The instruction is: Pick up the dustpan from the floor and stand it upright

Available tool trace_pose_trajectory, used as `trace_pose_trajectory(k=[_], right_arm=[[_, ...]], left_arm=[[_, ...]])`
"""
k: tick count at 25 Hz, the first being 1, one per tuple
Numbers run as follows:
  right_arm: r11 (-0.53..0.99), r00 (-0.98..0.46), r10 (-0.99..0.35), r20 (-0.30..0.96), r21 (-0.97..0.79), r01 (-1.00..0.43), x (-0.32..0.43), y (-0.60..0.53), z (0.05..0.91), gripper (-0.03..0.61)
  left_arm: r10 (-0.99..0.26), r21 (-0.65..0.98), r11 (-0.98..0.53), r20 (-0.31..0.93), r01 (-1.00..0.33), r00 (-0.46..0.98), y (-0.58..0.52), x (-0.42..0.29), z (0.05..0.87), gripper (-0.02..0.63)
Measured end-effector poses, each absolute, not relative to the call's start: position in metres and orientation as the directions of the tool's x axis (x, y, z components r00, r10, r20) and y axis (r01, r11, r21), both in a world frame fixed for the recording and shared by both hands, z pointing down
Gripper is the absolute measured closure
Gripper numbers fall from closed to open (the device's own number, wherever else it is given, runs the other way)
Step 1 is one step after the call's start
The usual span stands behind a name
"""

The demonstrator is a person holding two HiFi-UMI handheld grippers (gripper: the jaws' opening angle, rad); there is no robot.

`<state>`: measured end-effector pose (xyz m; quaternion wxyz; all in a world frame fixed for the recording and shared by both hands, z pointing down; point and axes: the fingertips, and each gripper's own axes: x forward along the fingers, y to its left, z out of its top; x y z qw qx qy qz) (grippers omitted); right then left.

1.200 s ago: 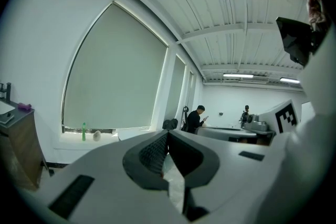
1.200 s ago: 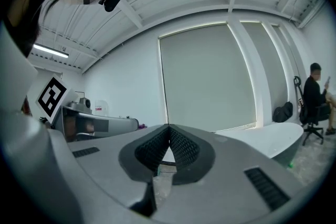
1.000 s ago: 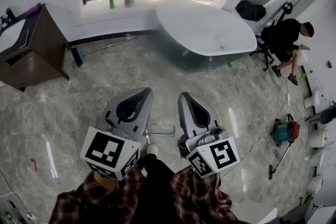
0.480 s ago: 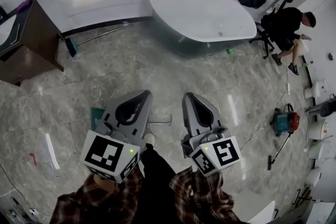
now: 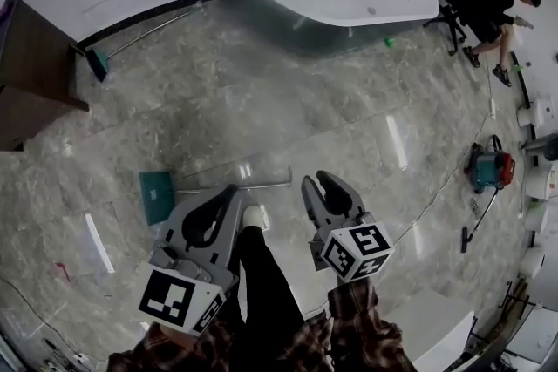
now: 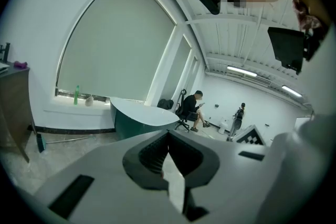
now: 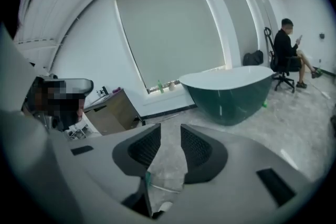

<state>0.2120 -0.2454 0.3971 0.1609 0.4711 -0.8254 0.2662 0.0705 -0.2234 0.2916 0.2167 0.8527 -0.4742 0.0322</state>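
Only the head view shows the whole dustpan, flat on the floor just left of my left hand-held gripper, handle pointing right. The gripper views settle the jaws. The left pair meets on nothing, while my right hand-held gripper has just been opening, with only floor between its jaws.

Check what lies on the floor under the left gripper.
A teal dustpan lies flat on the marble floor, its thin metal handle running rightward. The left gripper hides a short stretch of that handle; whatever lies beneath its body cannot be seen.
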Motion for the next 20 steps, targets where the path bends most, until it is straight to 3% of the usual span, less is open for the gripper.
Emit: trace_pose_trajectory(k=[7,20], right_arm=[[0.170,-0.411,-0.603,0.684,-0.393,-0.904,0.266,-0.243,0.578,0.398],[-0.237,-0.255,-0.458,0.851,-0.394,-0.888,0.305,-0.202,0.871,0.391]], left_arm=[[-0.718,0.390,-0.491,0.326,-0.779,0.615,-0.221,0.095,0.392,0.603],[-0.674,0.403,-0.480,0.399,-0.779,0.622,-0.230,0.090,0.586,0.603]])
